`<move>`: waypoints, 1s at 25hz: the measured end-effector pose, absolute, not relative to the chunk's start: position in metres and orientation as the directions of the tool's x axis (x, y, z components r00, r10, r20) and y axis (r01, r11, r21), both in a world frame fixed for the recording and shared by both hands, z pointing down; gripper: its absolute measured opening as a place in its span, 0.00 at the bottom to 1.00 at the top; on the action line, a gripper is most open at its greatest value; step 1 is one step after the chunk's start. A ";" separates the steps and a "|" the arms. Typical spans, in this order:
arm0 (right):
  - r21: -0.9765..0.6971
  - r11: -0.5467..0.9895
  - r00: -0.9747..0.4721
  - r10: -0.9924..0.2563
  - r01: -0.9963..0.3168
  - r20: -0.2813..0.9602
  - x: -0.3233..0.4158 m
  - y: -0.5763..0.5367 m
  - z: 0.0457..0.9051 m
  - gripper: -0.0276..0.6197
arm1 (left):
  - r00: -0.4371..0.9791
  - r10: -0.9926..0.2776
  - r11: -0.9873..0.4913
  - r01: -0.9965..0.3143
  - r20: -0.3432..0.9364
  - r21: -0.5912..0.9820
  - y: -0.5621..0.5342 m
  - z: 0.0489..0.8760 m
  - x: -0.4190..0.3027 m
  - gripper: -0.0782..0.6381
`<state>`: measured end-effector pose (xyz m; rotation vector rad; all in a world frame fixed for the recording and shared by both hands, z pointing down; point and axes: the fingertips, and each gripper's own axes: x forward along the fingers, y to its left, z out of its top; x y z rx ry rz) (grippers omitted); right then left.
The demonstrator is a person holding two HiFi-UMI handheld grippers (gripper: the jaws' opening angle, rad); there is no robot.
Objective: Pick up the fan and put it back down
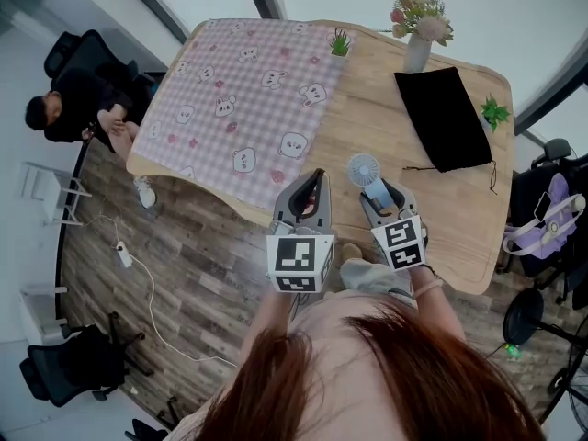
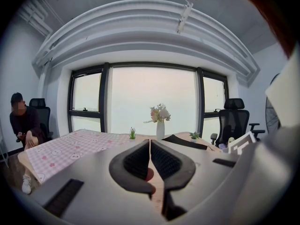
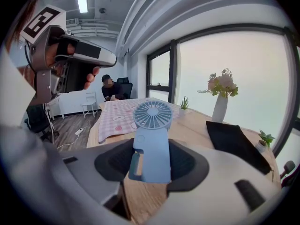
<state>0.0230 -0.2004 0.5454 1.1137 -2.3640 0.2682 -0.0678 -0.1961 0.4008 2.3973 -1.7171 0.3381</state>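
A small pale blue hand-held fan [image 1: 364, 170] stands upright between the jaws of my right gripper [image 1: 378, 194], near the front edge of the wooden table [image 1: 367, 108]. In the right gripper view the fan's handle [image 3: 152, 149] fills the gap and both pads press on it, with the round grille above. My left gripper [image 1: 312, 180] hovers just left of the fan over the table's front edge. In the left gripper view its pads [image 2: 140, 161] meet with nothing between them.
A pink checked cloth [image 1: 243, 90] with cartoon faces covers the table's left half. A black pouch [image 1: 444, 118], a vase of flowers [image 1: 418, 35] and two small potted plants [image 1: 340, 42] [image 1: 494, 111] stand further back. A person [image 1: 78, 104] sits at the left end.
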 end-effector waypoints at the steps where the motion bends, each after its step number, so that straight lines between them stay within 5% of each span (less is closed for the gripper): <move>1: 0.036 0.646 -0.534 -0.660 -0.763 0.528 0.023 -0.201 0.547 0.37 | 0.310 -0.908 -0.321 -0.947 0.283 0.008 -0.197 0.401 -0.068 0.13; 25: 0.010 0.680 -0.529 -0.579 -0.733 0.620 0.019 -0.213 0.605 0.37 | 0.306 -0.903 -0.317 -0.948 0.303 0.012 -0.224 0.410 -0.070 0.13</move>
